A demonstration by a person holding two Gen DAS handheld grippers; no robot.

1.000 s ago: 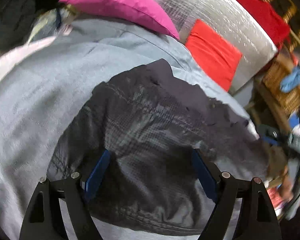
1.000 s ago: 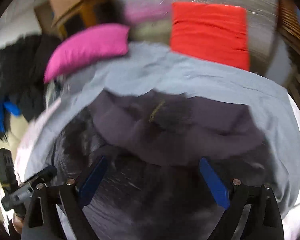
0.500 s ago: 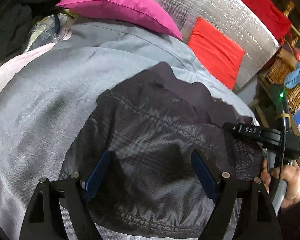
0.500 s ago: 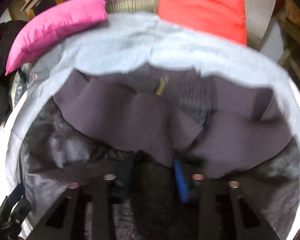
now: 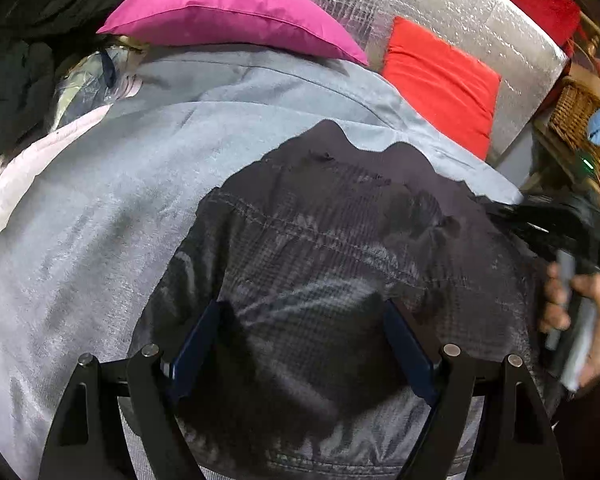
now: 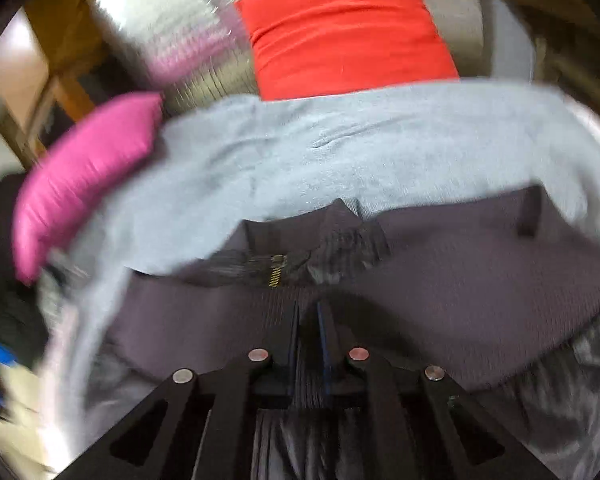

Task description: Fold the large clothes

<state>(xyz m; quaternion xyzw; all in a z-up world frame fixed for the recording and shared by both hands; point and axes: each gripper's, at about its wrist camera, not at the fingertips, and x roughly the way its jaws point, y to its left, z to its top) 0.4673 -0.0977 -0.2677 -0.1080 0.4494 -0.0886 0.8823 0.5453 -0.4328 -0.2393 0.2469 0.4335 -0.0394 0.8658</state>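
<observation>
Right gripper [image 6: 308,320]: jaws pinched tight on the ribbed edge of the dark jacket [image 6: 440,280], lower centre of frame.
Left gripper [image 5: 300,344]: jaws spread wide above the jacket, gripping nothing.
Underneath: grey sheet [image 5: 100,220].
Upper frame: pink cushion [image 5: 228,12], red cushion [image 5: 440,80].

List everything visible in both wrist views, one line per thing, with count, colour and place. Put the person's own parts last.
jacket: one, dark grey-black, spread on the grey sheet in the foreground; brass zipper at its collar in the right wrist view.
grey sheet: one, light grey, under the jacket.
pink pillow: one, magenta, at the sheet's far edge.
red cushion: one, red, against the silver panel.
silver panel: one, silver foil, behind the cushion.
wicker basket: one, tan, far right.
left gripper: one, black with blue pads, open over the jacket.
right gripper: one, black, shut on jacket fabric.
hand: one, holding the right gripper's handle.
</observation>
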